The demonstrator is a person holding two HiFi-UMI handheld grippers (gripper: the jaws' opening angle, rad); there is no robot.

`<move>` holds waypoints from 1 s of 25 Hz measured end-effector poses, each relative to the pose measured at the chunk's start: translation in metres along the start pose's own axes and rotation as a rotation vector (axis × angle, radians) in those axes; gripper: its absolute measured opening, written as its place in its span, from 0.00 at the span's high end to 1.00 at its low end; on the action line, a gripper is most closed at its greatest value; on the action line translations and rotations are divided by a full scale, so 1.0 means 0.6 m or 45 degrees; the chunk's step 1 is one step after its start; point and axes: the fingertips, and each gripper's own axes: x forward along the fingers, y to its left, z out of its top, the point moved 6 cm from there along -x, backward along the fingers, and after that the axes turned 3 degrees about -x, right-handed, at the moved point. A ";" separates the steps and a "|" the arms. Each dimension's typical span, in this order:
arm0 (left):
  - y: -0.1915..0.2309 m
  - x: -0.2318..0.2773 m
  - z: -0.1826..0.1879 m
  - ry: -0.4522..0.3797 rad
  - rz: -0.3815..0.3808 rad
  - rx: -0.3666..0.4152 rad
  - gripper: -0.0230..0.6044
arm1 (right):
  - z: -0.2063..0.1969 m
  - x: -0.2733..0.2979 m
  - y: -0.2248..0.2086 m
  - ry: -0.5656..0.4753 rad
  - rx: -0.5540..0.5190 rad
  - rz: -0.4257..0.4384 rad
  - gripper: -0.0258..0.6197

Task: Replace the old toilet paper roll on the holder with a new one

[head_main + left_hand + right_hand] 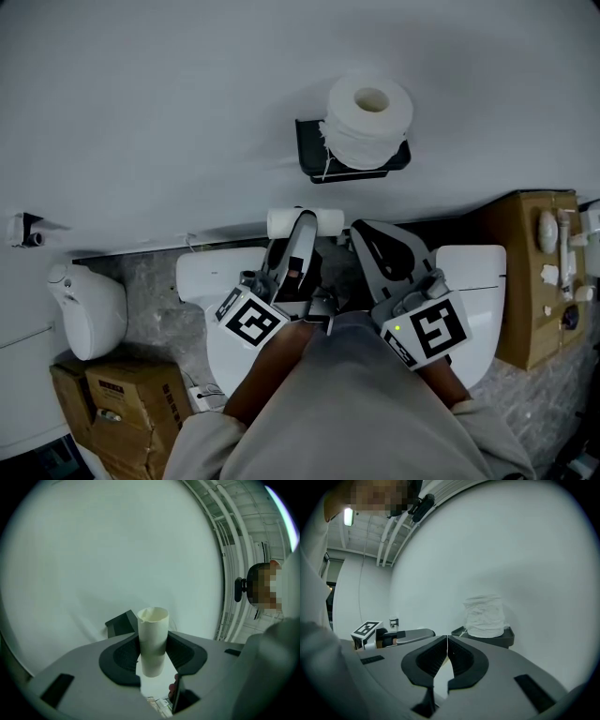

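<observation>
A full white paper roll (pixel 370 114) stands on end on the black wall holder (pixel 309 155); the right gripper view shows the same roll (pixel 484 616) on its holder (pixel 506 638). My left gripper (pixel 300 225) is shut on an empty white cardboard tube (pixel 279 224), below the holder. In the left gripper view the tube (pixel 153 639) stands upright between the pads, with the holder's corner (pixel 123 623) behind it. My right gripper (pixel 361 232) is beside the left one, its jaws shut with nothing between them (pixel 447 641).
A white toilet (pixel 202 281) lies beneath both grippers. Cardboard boxes (pixel 122 398) and a white bin (pixel 89 309) stand at the lower left. A brown box (pixel 530 281) with small items on top is at the right. The plain wall fills the upper part.
</observation>
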 end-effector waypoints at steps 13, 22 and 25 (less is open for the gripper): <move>-0.003 0.001 -0.005 -0.036 -0.120 -0.058 0.69 | 0.021 0.015 -0.055 -0.007 -0.082 -0.155 0.93; 0.008 -0.003 -0.011 -0.051 -0.108 -0.093 0.69 | 0.046 0.056 -0.107 -0.023 -0.115 -0.287 0.58; 0.008 -0.003 -0.012 -0.053 -0.099 -0.089 0.69 | 0.052 0.068 -0.122 -0.023 -0.101 -0.339 0.47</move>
